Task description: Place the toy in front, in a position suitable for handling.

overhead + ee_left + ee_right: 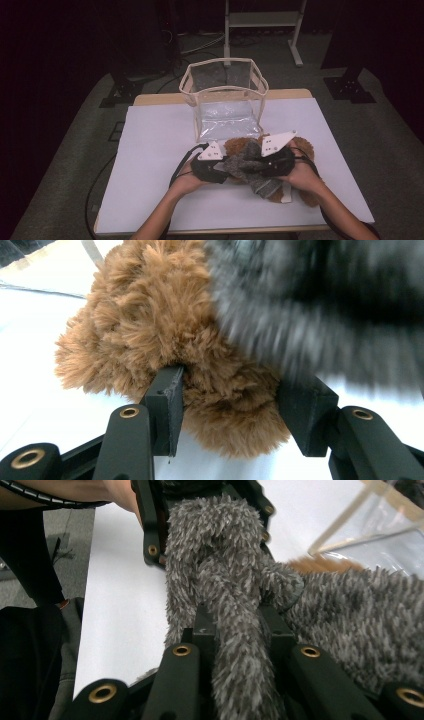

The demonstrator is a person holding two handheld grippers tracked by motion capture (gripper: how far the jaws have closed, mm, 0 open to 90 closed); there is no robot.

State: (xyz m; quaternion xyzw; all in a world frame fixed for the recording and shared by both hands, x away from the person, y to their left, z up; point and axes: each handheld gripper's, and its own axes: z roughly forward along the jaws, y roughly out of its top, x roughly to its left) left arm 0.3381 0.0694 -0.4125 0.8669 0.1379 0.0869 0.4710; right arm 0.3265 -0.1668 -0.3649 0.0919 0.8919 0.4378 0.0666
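White table (150, 150) under dim light was where I worked, near its front edge. My left gripper (209, 162) pinched the one brown plush toy (165, 335); my right gripper (272, 159) clamped tight on the one grey fuzzy cloth (220, 575) draped over it. I judged I was mid-wrapping or untangling; next I needed a steady pull apart. One clear bag (225, 95) stood beyond.

Both forearms in from below, converging at centre. Left gripper (214, 162) jaws half-closed, clamped; right gripper (270, 159) jaws pinched nearly shut.
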